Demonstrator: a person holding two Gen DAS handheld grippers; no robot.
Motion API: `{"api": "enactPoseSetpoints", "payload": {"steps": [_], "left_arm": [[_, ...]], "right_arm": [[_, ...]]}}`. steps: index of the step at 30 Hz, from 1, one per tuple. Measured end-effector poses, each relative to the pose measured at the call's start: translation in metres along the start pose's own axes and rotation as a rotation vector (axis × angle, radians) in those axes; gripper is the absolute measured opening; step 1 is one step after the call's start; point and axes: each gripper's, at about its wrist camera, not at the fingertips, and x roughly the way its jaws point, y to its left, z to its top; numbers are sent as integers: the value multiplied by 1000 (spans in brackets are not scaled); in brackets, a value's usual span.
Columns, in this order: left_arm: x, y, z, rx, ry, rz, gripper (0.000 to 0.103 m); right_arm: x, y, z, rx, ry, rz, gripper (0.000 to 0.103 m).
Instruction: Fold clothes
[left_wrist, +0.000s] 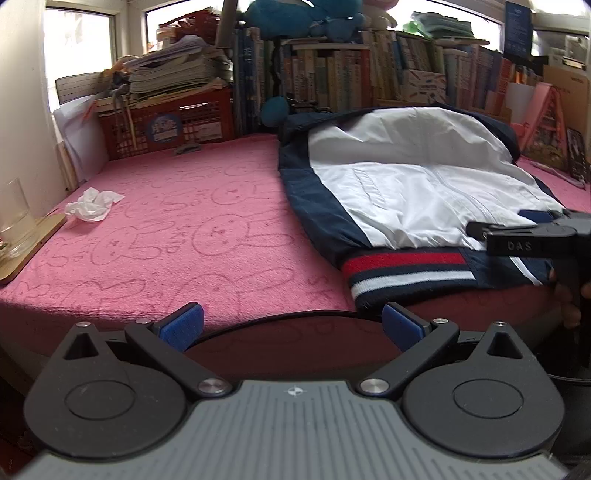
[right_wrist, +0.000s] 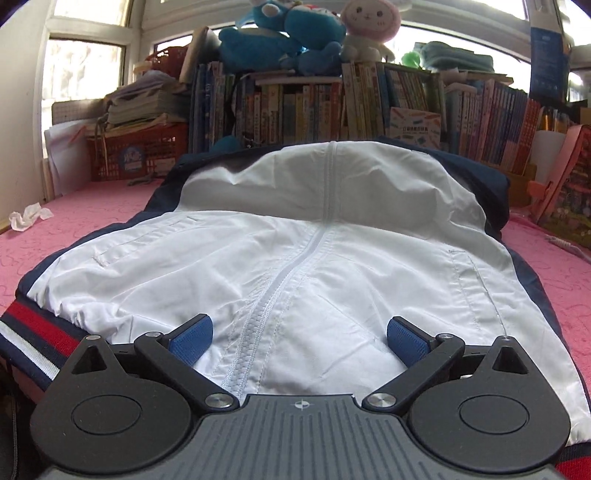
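Observation:
A white and navy jacket (left_wrist: 406, 177) (right_wrist: 295, 243) lies on the pink cloth, zipper up, with a red, white and navy striped hem (left_wrist: 410, 269). My left gripper (left_wrist: 291, 325) hangs open over the front edge of the pink cloth, to the left of the hem, holding nothing. My right gripper (right_wrist: 299, 338) is open low over the jacket's white front, its blue pads (right_wrist: 404, 341) either side of the zipper (right_wrist: 258, 325). In the left wrist view the right gripper (left_wrist: 532, 229) shows at the right edge above the hem, held by a hand (left_wrist: 567, 299).
A pink towel with rabbit outlines (left_wrist: 184, 221) covers the table. A crumpled tissue (left_wrist: 92, 203) and a glass (left_wrist: 14, 218) on a wooden board lie at the left. A red crate (left_wrist: 166, 125) with papers, rows of books (right_wrist: 332, 110) and plush toys (right_wrist: 288, 33) line the back.

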Motion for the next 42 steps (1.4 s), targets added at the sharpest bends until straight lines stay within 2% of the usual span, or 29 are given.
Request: {"api": "enactPoseSetpoints", "payload": {"steps": [3,6,10,12,16,17,20,22,25,27,29,35,37,40,42], "left_arm": [[4,-13,-5,66,8,-49,103],[15,-26,-4,85,-8,-64,103],[38,-28,2,53,-13,28,103],[39,-17,5,-5,-20,23,103],[27,5,2,-32,17,98,103],[21,11,3,-42,20,90,103],[2,28,17,-57,-18,108,103],[-9,42,37,-101,-77,60,103],[-4,49,69,-184,-151,-66,103],[12,37,89,-180,-184,-127,103],[39,15,104,-138,-182,-147,103],[113,-29,123,-115,-95,-205,103],[129,-37,121,-86,-72,-179,103],[146,-45,108,-17,-2,-101,103],[154,-46,97,9,44,-78,103]], "right_arm": [[-1,1,-1,-5,-4,-8,102],[0,1,-1,-4,-4,-10,103],[0,1,-2,-8,-7,-12,103],[-1,1,-2,-10,-6,-10,103],[-1,-4,2,-9,20,8,103],[-1,-6,4,-8,35,18,102],[-8,-23,15,1,49,44,101],[-13,-39,24,7,34,43,101],[-13,-58,36,6,12,27,101],[-10,-65,42,0,0,9,101],[-5,-69,46,-10,-7,-13,101],[-3,-86,64,-38,-36,-34,101],[0,-95,77,-44,-49,-44,101],[21,-108,116,-74,-90,-78,101],[41,-112,144,-100,-113,-107,101]]}}
